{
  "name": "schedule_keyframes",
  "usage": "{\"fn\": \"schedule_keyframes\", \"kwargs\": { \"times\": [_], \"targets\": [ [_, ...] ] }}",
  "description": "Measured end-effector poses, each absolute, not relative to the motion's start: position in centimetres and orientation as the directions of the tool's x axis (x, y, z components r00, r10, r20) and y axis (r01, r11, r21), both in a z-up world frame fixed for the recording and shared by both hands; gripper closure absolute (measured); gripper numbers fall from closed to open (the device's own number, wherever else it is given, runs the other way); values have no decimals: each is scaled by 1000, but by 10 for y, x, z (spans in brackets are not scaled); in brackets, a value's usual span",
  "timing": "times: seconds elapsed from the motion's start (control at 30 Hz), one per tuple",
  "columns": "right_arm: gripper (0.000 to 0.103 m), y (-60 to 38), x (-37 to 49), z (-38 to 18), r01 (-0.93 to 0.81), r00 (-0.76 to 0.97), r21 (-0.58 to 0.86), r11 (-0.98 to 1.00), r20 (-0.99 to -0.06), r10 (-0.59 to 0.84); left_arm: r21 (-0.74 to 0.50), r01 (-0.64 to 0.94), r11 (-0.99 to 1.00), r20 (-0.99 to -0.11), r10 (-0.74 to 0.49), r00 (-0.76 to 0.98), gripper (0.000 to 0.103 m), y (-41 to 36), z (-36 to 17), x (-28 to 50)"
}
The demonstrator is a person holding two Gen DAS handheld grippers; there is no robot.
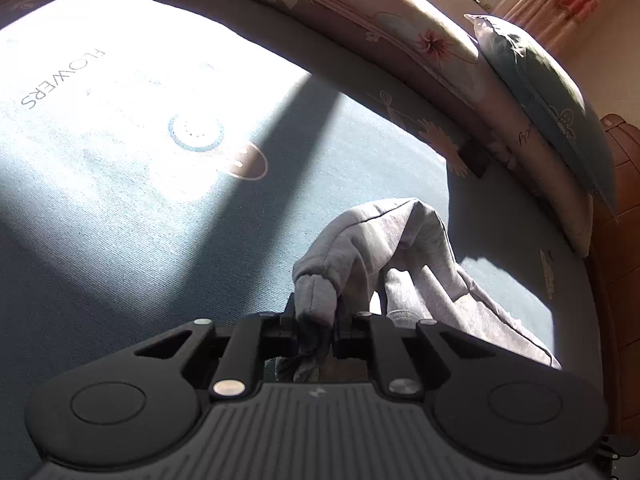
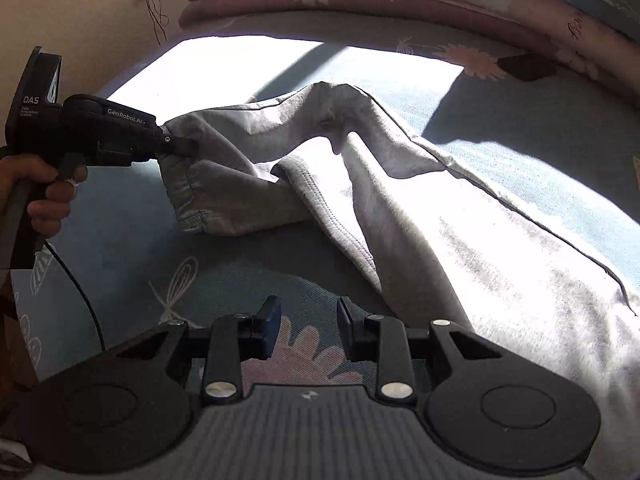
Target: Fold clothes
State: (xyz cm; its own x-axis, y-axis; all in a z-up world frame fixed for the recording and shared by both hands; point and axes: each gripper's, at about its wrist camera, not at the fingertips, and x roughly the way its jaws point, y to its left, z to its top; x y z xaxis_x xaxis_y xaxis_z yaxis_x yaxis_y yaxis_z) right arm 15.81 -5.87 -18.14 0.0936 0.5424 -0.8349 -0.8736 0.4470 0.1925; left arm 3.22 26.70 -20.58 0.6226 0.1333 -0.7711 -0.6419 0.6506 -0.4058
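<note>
Floral quilt, blue pillow

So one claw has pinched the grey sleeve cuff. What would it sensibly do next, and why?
Probably carry the cuff across onto the sweatshirt's body. The left claw is shut on it with the sleeve raised off the bed, while the right claw hangs open and empty.

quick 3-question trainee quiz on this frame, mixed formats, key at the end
1. True or false: the left gripper is shut on the cuff of the grey garment.
2. What is between the right gripper fingers? A) a sleeve B) nothing C) a pillow
3. Fill in: the garment lies on a blue ____ printed with flowers.

Key: 1 true; 2 B, fingers apart above the bedsheet; 3 bedsheet.
</note>
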Motion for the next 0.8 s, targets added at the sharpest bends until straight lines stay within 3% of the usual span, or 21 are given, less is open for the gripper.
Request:
{"fn": "schedule_keyframes", "kwargs": {
  "times": [0.37,0.8],
  "targets": [
    [68,-58,173,-180,-857,141,161,490,-840,523,-132,-687,714,-856,267,442,91,327,-189,77],
    [68,-54,188,-187,-835,182,122,536,-858,480,5,-673,739,-875,329,355,91,375,-195,135]
  ]
}}
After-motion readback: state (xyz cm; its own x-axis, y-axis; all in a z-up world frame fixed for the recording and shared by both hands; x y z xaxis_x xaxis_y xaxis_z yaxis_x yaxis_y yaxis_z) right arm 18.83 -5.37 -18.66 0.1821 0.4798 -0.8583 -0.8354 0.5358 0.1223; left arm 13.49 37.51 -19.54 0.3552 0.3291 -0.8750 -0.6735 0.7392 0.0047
